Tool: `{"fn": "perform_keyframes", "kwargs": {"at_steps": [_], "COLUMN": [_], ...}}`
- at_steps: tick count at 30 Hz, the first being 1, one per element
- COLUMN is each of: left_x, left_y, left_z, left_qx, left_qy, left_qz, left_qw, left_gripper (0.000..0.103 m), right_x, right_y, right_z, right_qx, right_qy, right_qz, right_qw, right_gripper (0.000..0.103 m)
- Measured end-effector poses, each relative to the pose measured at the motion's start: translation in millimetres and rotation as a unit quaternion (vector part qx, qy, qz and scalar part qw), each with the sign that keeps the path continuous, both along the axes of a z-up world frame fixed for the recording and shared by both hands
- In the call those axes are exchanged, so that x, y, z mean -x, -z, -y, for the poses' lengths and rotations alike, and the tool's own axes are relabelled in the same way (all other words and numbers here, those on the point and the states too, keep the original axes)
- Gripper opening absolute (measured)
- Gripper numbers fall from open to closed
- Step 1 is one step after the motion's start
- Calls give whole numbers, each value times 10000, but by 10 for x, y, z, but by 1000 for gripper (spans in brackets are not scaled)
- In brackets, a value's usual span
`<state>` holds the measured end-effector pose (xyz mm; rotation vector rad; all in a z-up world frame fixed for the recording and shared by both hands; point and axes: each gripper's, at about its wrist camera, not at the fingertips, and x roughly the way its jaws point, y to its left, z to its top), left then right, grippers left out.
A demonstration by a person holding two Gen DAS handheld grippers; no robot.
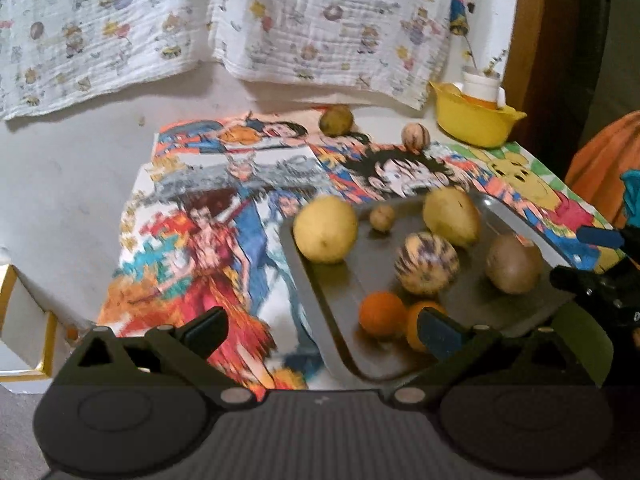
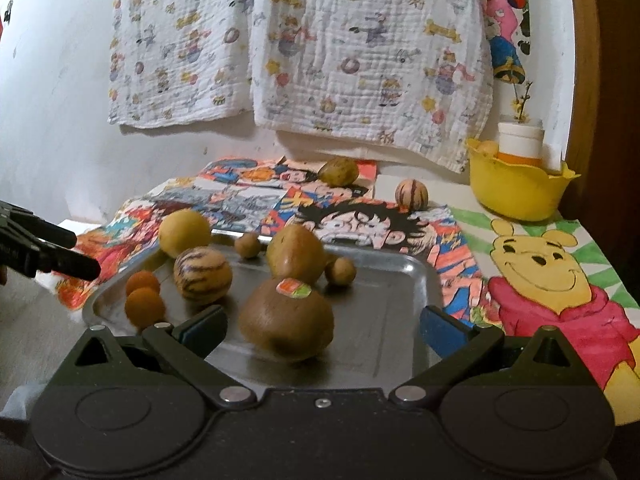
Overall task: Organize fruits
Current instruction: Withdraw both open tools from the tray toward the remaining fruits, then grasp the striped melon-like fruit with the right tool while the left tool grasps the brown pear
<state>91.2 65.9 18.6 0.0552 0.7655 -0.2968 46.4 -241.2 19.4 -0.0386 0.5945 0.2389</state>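
Note:
A metal tray [image 1: 320,304] [image 2: 384,320] holds several fruits: a yellow lemon [image 1: 325,229] [image 2: 184,233], a striped melon [image 1: 426,263] [image 2: 202,274], two oranges [image 1: 382,314] [image 2: 144,307], a yellow pear [image 1: 451,210] [image 2: 295,254], a brown stickered fruit [image 1: 514,264] [image 2: 286,319] and small brown fruits [image 1: 382,218] [image 2: 340,271]. Two fruits lie beyond the tray: a brownish one [image 1: 336,120] [image 2: 338,172] and a small striped one [image 1: 416,137] [image 2: 411,194]. My left gripper [image 1: 320,330] is open at the tray's left edge. My right gripper [image 2: 322,326] is open, with the brown fruit between its fingers, untouched.
A yellow bowl [image 1: 472,120] [image 2: 516,188] with a white jar stands at the back right. Cartoon drawings [image 1: 224,208] [image 2: 560,280] cover the table. Printed cloths [image 1: 320,20] [image 2: 360,60] hang on the wall. A white box [image 1: 24,320] is at the left.

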Motion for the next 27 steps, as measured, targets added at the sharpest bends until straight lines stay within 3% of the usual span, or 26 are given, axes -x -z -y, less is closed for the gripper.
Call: {"fn": "perform_keyframes", "kwargs": {"at_steps": [8,15,22,27], "left_x": [-459,-1092,-1830,-2248], "left_y": [-163,-232,-203,-48], "left_z": [-20,63,411,718], "left_qx": [-60,-95,-167,-563], "left_qy": [-194,-488,-197,157], "left_qz": [44,-33,-69,-115], "left_qw": [9998,9988,9996,9982], "left_gripper": [103,103,103,103], "right_x": [-345,-836,-1483,-1930], "right_y": [26,-27,-106,-115], "right_z": [99,152,266,319], "right_qx": [-246,99,349,389], "right_qy": [9,-445,-542,-445], "right_qz": [59,76,81,17], "right_qw": [9997,9989,9979,9982], "right_gripper": [102,102,102,102]}}
